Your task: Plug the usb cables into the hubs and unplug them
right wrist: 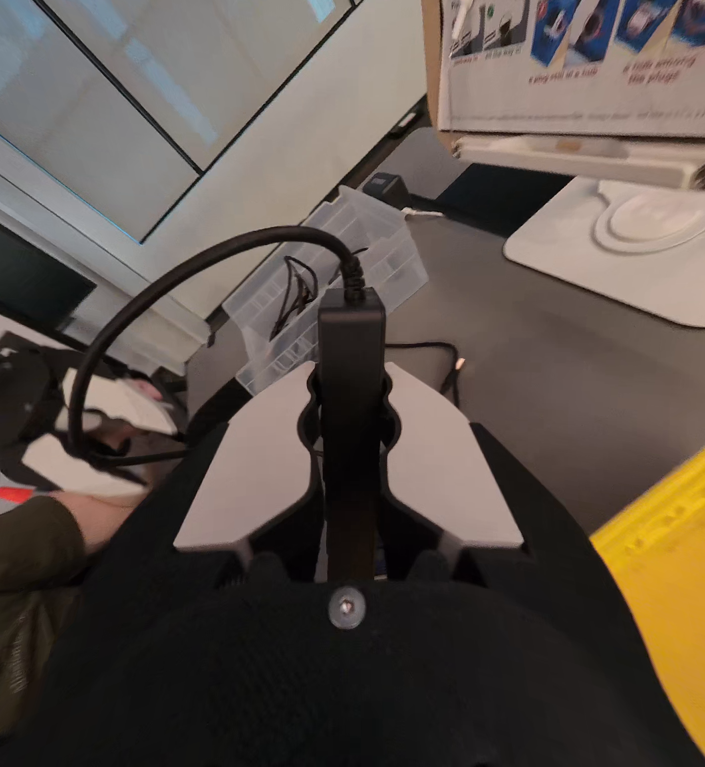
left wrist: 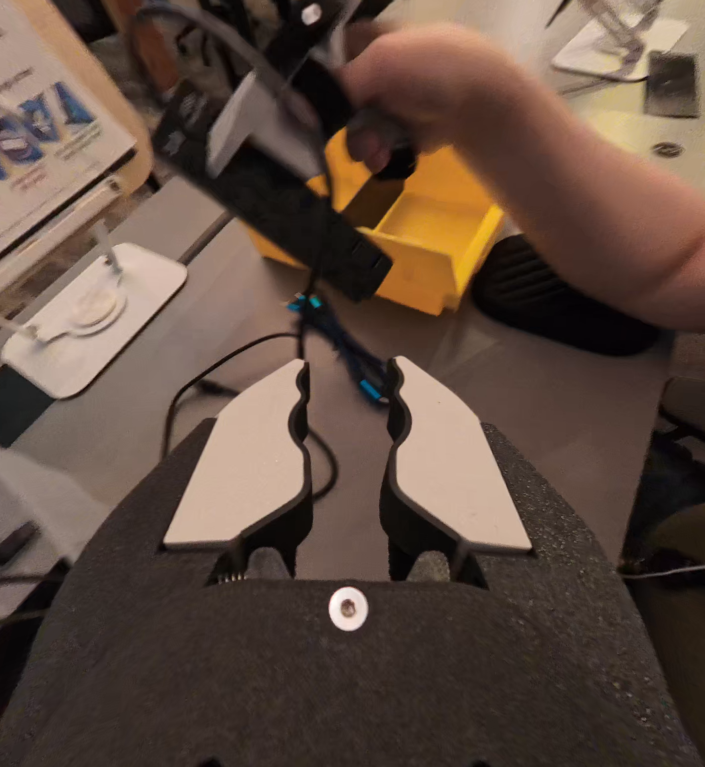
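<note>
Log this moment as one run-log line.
left tool: open, empty | right tool: shut on black hub | blue cables: on table, unplugged

Dim, warm indoor light and loads of motion blur in both views

Left wrist view is the worst: the hand (left wrist: 437,95) and the black hub (left wrist: 267,199) it carries are smeared, and the box (left wrist: 39,124) at the left edge is streaked too, while the left gripper (left wrist: 348,365) up close stays fairly sharp. Right wrist view is cleaner in the middle, the hub (right wrist: 350,373) and its cable (right wrist: 184,282) read fine, but the window (right wrist: 93,83) looks washed out and pale, and the yellow bin (right wrist: 674,581) at the right edge is soft. Fisheye bends straight lines near the edges. The counter (right wrist: 570,394) shows only soft, faint shadows, no hard glare.
</note>
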A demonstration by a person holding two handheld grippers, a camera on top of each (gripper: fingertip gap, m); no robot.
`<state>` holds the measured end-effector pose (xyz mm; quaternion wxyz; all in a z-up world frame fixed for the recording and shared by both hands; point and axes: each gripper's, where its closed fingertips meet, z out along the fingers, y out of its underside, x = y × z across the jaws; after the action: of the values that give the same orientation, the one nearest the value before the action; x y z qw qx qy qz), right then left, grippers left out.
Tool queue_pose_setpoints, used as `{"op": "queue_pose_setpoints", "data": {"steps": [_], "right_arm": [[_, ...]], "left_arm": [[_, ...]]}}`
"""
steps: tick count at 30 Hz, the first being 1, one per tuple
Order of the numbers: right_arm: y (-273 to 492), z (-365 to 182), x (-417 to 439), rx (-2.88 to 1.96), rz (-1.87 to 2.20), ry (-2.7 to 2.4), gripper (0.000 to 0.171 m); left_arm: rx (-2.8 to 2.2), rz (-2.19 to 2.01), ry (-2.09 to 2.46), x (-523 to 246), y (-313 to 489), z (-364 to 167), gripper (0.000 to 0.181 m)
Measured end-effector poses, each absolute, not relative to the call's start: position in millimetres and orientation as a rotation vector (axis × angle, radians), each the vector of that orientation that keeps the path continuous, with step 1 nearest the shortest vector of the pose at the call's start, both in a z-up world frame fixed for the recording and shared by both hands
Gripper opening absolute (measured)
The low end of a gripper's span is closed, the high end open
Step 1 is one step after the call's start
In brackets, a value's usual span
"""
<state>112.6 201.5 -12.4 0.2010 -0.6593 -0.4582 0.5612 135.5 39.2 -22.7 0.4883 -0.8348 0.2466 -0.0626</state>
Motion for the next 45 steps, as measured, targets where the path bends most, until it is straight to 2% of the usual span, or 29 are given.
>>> {"op": "queue_pose_setpoints", "data": {"steps": [5, 8, 13, 15, 21, 25, 29, 32, 34, 36, 40, 42, 44, 45], "right_arm": [[177.3, -11.9, 100.6, -1.832, 1.817, -1.282, 0.025], [161.8, -4.9, 96.8, -1.793, 1.978, -1.279, 0.025], [147.1, 7.2, 95.0, -1.700, 2.093, -1.295, 0.025], [142.7, 16.6, 96.0, -1.637, 2.147, -1.288, 0.025], [129.9, 54.0, 106.7, -1.356, 2.325, -1.238, 0.025], [122.2, 61.4, 109.1, -1.242, 2.272, -1.281, 0.025], [118.4, 69.9, 115.2, -1.149, 2.290, -1.292, 0.026], [119.0, 74.4, 117.5, -1.109, 2.284, -1.276, 0.025], [120.6, 78.3, 118.7, -1.082, 2.277, -1.246, 0.026], [119.2, 82.5, 121.1, -1.039, 2.274, -1.240, 0.026], [118.4, 93.1, 128.3, -0.957, 2.252, -1.225, 0.026], [121.0, 97.8, 132.5, -0.952, 2.205, -1.228, 0.030], [128.6, 98.3, 134.2, -0.962, 2.056, -1.241, 0.043], [133.6, 99.1, 136.2, -0.956, 1.980, -1.241, 0.042]], "left_arm": [[-2.017, -0.462, 0.451, 180.4, 58.8, -49.5, 0.033], [-2.021, -0.540, 0.325, 175.8, 76.6, -69.0, 0.038], [-1.946, -0.466, 0.252, 147.8, 94.9, -59.2, 0.044], [-1.930, -0.452, 0.235, 139.8, 100.4, -53.3, 0.055], [-1.824, -0.697, 0.309, 159.7, 101.1, -31.7, 0.053], [-1.803, -0.716, 0.403, 173.2, 101.3, -26.9, 0.052], [-1.786, -0.643, 0.444, 173.7, 106.0, -26.4, 0.035], [-1.773, -0.708, 0.436, 175.8, 108.4, -23.7, 0.035], [-1.734, -0.719, 0.430, 175.7, 111.3, -18.8, 0.043], [-1.727, -0.718, 0.459, 177.5, 111.9, -17.0, 0.035], [-1.710, -0.728, 0.470, 178.0, 113.6, -8.2, 0.029], [-1.698, -0.727, 0.466, 173.5, 115.4, -3.4, 0.028], [-1.698, -0.689, 0.463, 165.5, 118.4, -1.3, 0.027], [-1.689, -0.688, 0.459, 162.4, 118.8, 1.0, 0.026]]}}
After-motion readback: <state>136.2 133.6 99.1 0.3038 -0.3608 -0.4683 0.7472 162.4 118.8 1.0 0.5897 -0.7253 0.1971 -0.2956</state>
